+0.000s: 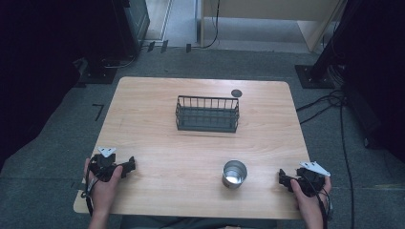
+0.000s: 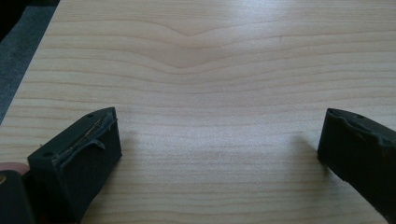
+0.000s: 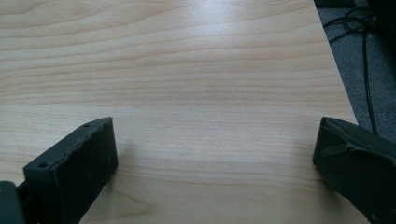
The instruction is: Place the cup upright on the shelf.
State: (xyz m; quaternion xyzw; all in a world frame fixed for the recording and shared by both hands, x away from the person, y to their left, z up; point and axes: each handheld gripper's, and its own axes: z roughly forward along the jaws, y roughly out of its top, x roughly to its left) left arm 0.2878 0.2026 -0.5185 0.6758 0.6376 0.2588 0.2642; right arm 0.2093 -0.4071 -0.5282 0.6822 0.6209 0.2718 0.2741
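Note:
A metal cup (image 1: 234, 173) stands upright on the wooden table (image 1: 157, 143), near the front and right of centre. A dark wire basket (image 1: 207, 114) rests toward the back middle, and nothing shows inside it. My left gripper (image 1: 130, 166) lies at the front left corner, held by a hand. Its jaws (image 2: 219, 140) are spread wide over bare wood. My right gripper (image 1: 282, 178) sits at the front right edge, to the right of the cup, and its jaws (image 3: 215, 144) are also wide apart with nothing between them.
A small dark round disc (image 1: 236, 93) lies just behind the basket's right end. Cables (image 1: 334, 102) run over the grey floor to the right of the table. The table's right edge (image 3: 334, 60) shows close beside my right gripper.

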